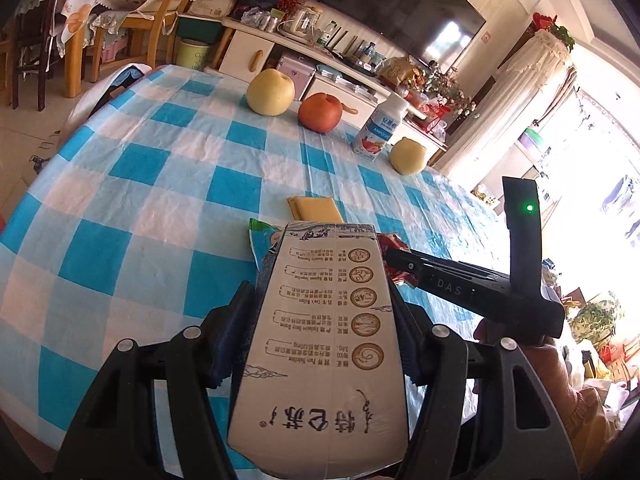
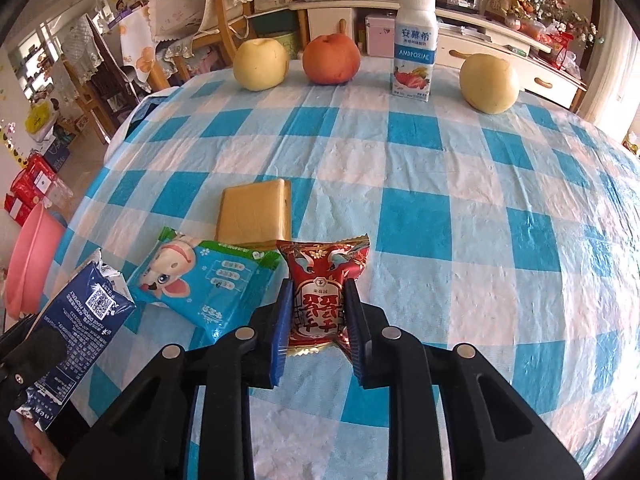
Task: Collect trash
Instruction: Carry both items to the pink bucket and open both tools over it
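Observation:
My left gripper (image 1: 320,292) is shut on a white and blue milk carton (image 1: 320,360), which lies lengthwise between the fingers and is lifted above the table; the same carton (image 2: 72,328) shows at the left edge of the right wrist view. My right gripper (image 2: 318,286) is shut on a red snack wrapper (image 2: 320,264) that rests on the checked tablecloth (image 2: 440,168). From the left wrist view, the right gripper (image 1: 394,258) reaches in from the right with the red wrapper (image 1: 394,242) at its tips. A blue snack wrapper (image 2: 208,280) lies just left of the red one.
A flat yellow packet (image 2: 256,212) lies behind the wrappers. Along the far edge stand a pale pear (image 2: 260,64), a red apple (image 2: 330,60), a yogurt bottle (image 2: 414,44) and a second pear (image 2: 488,82). A pink basin (image 2: 28,256) sits off the table's left side.

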`<state>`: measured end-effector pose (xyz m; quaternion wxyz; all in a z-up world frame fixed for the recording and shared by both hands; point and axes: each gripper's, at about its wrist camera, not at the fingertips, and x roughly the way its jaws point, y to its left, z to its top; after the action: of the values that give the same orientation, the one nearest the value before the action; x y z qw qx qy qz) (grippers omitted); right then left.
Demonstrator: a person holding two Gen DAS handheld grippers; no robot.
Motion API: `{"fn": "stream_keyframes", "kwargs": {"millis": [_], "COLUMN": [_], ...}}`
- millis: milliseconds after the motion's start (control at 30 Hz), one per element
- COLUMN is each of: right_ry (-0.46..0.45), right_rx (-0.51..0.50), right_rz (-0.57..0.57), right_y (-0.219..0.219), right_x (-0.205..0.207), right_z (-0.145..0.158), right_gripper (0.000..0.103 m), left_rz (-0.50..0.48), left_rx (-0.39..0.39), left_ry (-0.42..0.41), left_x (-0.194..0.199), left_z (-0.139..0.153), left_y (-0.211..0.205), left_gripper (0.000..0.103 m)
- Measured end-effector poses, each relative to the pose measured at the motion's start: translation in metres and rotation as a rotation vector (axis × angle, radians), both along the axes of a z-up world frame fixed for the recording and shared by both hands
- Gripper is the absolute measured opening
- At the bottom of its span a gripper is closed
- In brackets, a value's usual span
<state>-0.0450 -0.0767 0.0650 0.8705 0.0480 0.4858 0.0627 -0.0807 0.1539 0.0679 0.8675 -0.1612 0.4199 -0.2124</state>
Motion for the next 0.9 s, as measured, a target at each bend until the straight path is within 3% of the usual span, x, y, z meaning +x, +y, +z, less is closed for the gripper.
{"fn": "stream_keyframes", "kwargs": {"millis": [400, 733, 900], "right_ry": [-0.094, -0.138, -0.138], "right_rx": [0.073, 0.102, 0.151], "right_rz": [0.021, 0.150, 0.226], "right_y": [0.026, 0.085, 0.120], "right_x": [-0.008, -0.014, -0.017], "right_z": [0.038, 0.067, 0.079], "right_gripper": [0.026, 0.026, 0.026], "left_rz": [0.102, 0.252, 0.375], "left_rx": [-0.047, -0.029, -0.048], "left_ry": [-0.064, -0.146, -0.189], "left_x": [0.008, 0.005, -0.001], "left_z": [0.015, 0.030, 0.039], "left_y": [0.050, 0.094, 0.127], "left_gripper": [0.064, 0.064, 0.064]}}
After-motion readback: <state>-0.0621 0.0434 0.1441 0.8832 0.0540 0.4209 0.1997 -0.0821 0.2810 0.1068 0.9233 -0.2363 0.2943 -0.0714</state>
